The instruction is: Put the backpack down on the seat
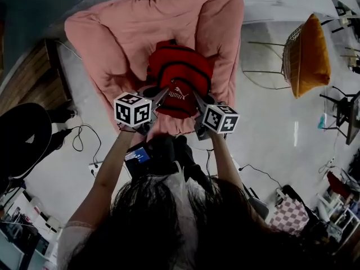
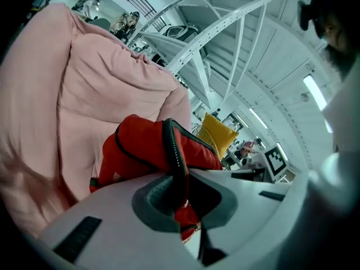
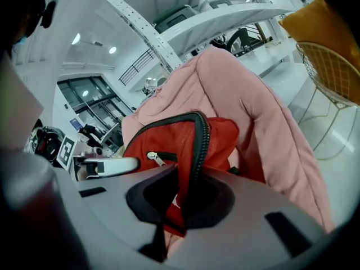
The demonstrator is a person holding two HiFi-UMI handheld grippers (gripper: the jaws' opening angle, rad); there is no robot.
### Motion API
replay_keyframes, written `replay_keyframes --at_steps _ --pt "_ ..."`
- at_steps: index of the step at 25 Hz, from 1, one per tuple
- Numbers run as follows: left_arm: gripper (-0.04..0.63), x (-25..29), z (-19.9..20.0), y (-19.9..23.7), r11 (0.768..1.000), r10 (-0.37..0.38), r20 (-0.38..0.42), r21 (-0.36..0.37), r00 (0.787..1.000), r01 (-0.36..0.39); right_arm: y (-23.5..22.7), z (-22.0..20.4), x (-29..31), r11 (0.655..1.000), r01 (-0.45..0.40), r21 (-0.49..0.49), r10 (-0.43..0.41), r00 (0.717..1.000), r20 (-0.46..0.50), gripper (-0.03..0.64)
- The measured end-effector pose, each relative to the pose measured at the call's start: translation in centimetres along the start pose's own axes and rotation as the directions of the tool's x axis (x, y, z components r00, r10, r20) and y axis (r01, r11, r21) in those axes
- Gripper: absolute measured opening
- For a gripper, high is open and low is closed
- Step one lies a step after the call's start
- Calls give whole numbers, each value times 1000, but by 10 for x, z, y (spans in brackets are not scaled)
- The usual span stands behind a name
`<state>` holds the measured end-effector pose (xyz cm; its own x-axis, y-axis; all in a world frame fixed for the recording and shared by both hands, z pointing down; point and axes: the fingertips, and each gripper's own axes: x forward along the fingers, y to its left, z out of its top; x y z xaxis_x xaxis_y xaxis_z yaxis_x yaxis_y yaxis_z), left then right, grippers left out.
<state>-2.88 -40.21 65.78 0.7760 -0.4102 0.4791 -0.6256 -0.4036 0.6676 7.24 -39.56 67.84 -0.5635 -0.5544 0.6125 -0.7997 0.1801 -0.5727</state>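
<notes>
Left tool (image 1: 159,96) and right tool (image 1: 198,101) sit side by side, sharing the red fabric backpack (image 1: 180,72) between them, right over the hollow of the big pink padded seat (image 1: 107,35). This looks like the lowering step. A tidy finish calls for both hands sinking together so the bag goes down level. Its base should meet the cushion squarely in the middle rather than on the soft front lip, where it could slump forward and slide off. Best let the cushion take the full weight before either grip lets go, then release both sides at once so one pinched edge doesn't drag the bag over. Does the base touch the cushion yet? I can't tell; in the head view the bag itself covers that spot.

Now the grips. In the left gripper view, the jaws are pressed together on the backpack's black corded edge (image 2: 171,145), which runs straight down into the notch between them, with red fabric bunched either side. Over in the right gripper view it's the same story. The jaws are clamped tight on the black zip edge (image 3: 199,145), a silver zip pull (image 3: 153,157) hangs just left of it, and pink padding rises behind. Nothing is slack on either side, and both pinches sit on the side of the bag nearest the person.
</notes>
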Motion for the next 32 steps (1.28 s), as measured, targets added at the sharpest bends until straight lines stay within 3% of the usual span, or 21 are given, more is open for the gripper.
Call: replay_keyframes --at_steps 4,8,13,17,19,23,27,29,30,32 --pt "32 30 -5 31 999 51 -44 -6 998 -51 -35 -6 21 997 73 6 -73 995 -63 44" --pt "32 55 -20 68 988 151 -119 48 981 -146 -64 -24 41 992 114 47 -107 986 -127 46" --pt "32 79 -35 110 978 193 -140 -49 971 -201 -89 -43 67 988 146 53 -131 967 -217 46" --pt "34 89 -56 147 955 267 -187 -81 945 -286 -108 -64 84 985 174 11 -162 938 -306 46" --pt "34 95 -70 157 947 272 -214 -111 938 -300 -114 -70 87 983 182 9 -169 931 -325 46" --pt "35 103 -83 169 942 299 -247 -78 922 -327 -120 -78 91 981 192 5 -179 922 -344 48" --pt "39 97 -81 168 946 298 -207 -65 932 -318 -110 -80 88 985 170 -11 -163 924 -346 58" --pt "104 90 -74 166 942 327 -170 -18 930 -335 -105 -77 81 987 155 -31 -156 927 -341 208" --pt "191 85 -73 166 936 349 -163 3 923 -353 -103 -75 76 988 149 -43 -155 929 -335 221" --pt "240 71 -75 166 925 377 -158 5 913 -381 -100 -69 65 988 141 -57 -152 939 -309 225"
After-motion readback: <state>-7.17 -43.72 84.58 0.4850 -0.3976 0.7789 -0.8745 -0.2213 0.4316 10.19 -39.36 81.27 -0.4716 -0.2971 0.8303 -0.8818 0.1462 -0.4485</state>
